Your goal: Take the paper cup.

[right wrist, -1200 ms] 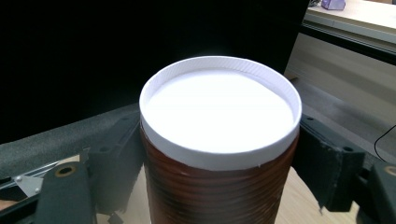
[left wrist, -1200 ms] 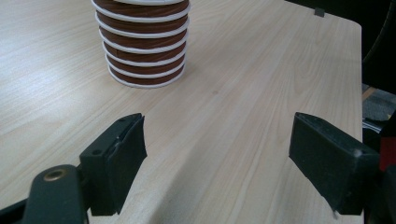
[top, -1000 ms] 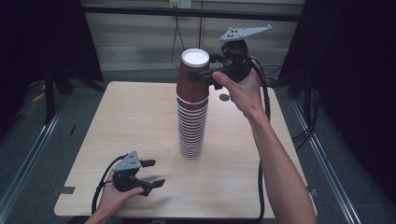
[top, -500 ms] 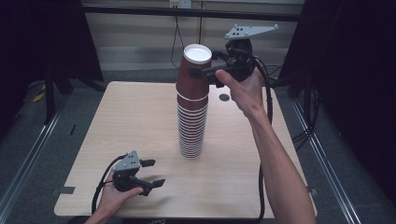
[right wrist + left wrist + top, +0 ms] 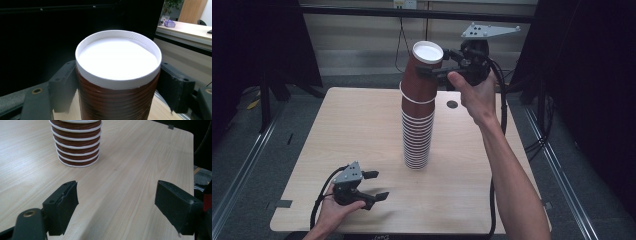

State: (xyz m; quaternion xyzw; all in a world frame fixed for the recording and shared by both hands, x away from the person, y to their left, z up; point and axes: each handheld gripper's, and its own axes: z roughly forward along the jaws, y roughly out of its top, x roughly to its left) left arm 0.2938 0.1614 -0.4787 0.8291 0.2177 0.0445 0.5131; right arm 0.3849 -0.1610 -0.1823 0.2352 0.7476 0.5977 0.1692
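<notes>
A tall stack of upturned brown paper cups [image 5: 417,140] with white rims stands at the middle of the wooden table [image 5: 342,130]. Its lowest cups [image 5: 76,147] appear ahead in the left gripper view. My right gripper [image 5: 432,62] is shut on the top cup [image 5: 421,77], one jaw on each side of its brown wall just below the white base [image 5: 117,57]. That cup hangs slightly tilted, lifted partly off the stack. My left gripper [image 5: 374,185] rests near the table's front left, jaws apart with nothing between them [image 5: 116,202].
A small dark round spot [image 5: 452,104] marks the table right of the stack. Metal rails [image 5: 242,170] run along the floor on both sides. Black frame bars and dark curtains stand behind the table. A cable [image 5: 499,100] trails from the right gripper.
The right gripper has risen and shifted a little right with the top cup, drawing it further out of the stack. The left gripper has stayed put.
</notes>
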